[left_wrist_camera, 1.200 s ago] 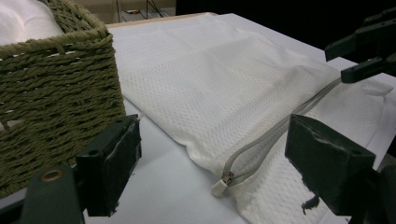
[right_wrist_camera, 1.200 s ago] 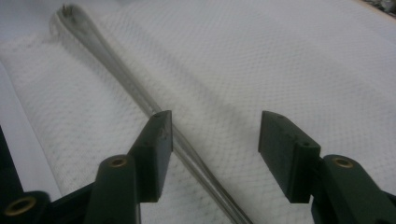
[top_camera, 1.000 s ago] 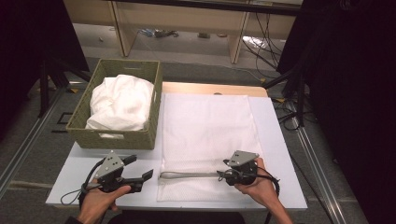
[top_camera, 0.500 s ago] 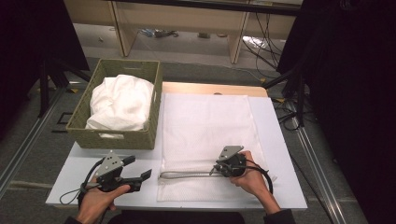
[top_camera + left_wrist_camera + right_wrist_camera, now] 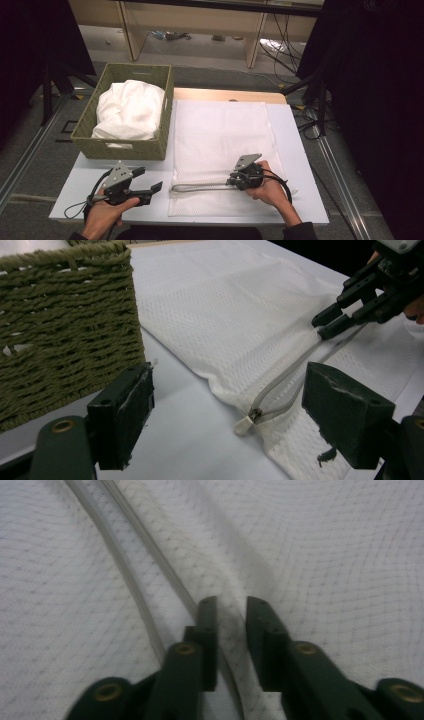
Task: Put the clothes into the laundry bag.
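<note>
A white zippered cover [image 5: 220, 135] lies flat on the white table [image 5: 302, 150]. Its open zipper [image 5: 200, 187] runs along the near edge, and the zipper pull [image 5: 243, 426] sits at the left corner. My right gripper [image 5: 231, 181] rests at the zipper's right end. Its jaws have just been closing and now pinch a fold of the cover's cloth [image 5: 235, 645] beside the zipper tape [image 5: 125, 580]. Left of the cover, my left gripper [image 5: 150, 179] sits low over the table, open and holding nothing. In the left gripper view its jaws [image 5: 232, 405] point at the pull, with the right gripper [image 5: 325, 325] farther off.
A woven green basket [image 5: 120, 147] holding bunched white cloth [image 5: 130, 110] stands at the table's back left, close to my left gripper; its wall [image 5: 65, 340] is near the left jaw. Cables trail from both grippers. Beyond the table are floor, shelving and wires.
My right gripper has slid a little left and down onto the cover, and its jaws have narrowed onto the cloth. The left gripper has stayed put.
</note>
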A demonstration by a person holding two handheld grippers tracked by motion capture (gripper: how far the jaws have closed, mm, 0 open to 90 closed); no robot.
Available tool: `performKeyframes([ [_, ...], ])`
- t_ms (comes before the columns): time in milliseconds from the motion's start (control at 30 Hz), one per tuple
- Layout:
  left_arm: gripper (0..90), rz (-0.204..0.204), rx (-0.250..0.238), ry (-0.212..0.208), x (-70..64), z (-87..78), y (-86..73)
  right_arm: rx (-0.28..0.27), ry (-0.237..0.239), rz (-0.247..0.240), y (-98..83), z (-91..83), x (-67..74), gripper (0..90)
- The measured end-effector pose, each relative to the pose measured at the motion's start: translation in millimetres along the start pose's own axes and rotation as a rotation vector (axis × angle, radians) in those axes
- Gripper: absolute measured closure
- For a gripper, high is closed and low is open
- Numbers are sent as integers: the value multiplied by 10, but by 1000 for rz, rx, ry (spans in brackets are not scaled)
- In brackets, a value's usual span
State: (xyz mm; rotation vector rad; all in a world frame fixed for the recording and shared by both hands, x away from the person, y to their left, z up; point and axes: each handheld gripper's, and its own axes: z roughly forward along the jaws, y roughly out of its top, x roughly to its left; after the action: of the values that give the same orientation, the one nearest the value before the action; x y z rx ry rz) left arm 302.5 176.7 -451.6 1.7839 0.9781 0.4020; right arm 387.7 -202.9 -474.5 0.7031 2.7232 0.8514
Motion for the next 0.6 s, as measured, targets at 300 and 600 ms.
performKeyframes([
  [300,206,-9,1,13,46,-23,9,-25,-109,-46,94,-71,-61,771],
  [600,205,-24,-7,14,71,-36,-9,48,-69,21,89,55,-77,379],
])
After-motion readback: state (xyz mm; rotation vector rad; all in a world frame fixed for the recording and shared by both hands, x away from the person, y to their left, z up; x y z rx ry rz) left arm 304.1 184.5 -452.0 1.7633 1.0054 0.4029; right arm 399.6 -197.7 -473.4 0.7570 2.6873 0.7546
